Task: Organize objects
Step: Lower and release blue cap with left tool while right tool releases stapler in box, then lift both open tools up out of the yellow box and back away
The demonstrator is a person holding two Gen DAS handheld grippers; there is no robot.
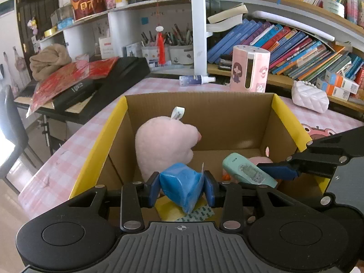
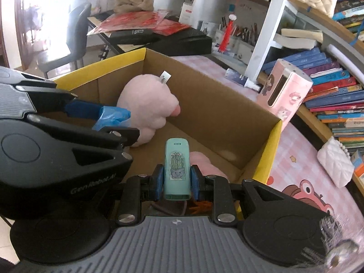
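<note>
While hovering over the open cardboard box, gripping two items at once: left gripper pinching a blue plastic packet between nearly closed jaws, right gripper clamping a mint-green device with a cactus sticker between nearly closed jaws. Holding both items above the box's near end, not yet resting on anything inside. Judging the sorting as partly done: already sitting in the box, a large pink plush toy against the left wall, a second, smaller pink soft thing beneath the device, plus something yellow and a patterned scrap low in the left view. Still waiting outside on the pink checked tablecloth: a spray bottle, a pink cylindrical container and a white quilted pouch, well apart from the box. Likely remaining: lowering and releasing both held items, then possibly gathering those outliers, though telling which of them belong in the box is not possible.
</note>
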